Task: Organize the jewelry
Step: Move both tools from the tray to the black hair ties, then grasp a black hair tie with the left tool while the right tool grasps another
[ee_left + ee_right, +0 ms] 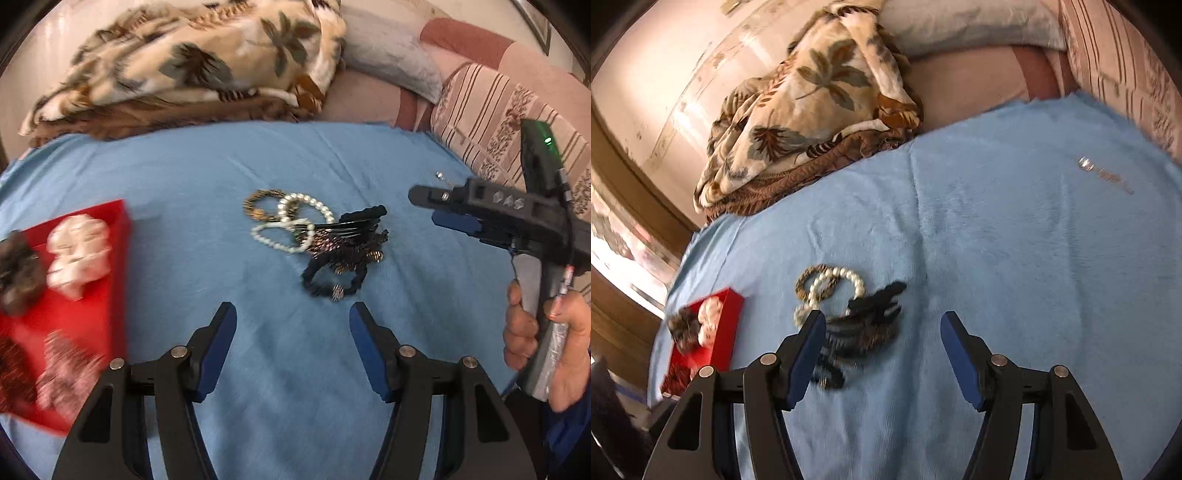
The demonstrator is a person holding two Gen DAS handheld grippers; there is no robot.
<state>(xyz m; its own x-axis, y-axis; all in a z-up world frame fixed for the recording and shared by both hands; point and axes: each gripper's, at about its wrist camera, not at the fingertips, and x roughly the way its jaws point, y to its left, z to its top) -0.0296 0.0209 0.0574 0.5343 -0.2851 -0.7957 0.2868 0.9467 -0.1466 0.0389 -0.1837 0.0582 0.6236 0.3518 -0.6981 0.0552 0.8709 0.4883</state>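
So there's a little heap of jewelry sitting mid-way across the blue cloth, just beyond the left gripper. Both grippers are spread wide with nothing between the pads; the right gripper hangs over bare cloth just right of the heap, and in the left view you can see it coming in from the right side with a hand on its handle.

The heap looks tangled: a pearl bracelet looped over a brown beaded bangle at the far-left end, and black scrunchie-type pieces plus what looks like a dark comb at the near-right. My guess is it's all light stuff. The pearl strand is probably on elastic, so floppy and a bit slippery on the beads, and I'd pinch across the strand on a free loop, not on a single pearl. The black fabric bits are soft and should squash nicely in the pads. Pulling one piece may drag its neighbours along, though.

The red box is at the left edge of the cloth, open, already holding a white scrunchie, a dark fuzzy one and some patterned pieces at the near end (blurry, can't say exactly). Also a small sparkly earring-like thing lies alone at the far right, well apart from everything.
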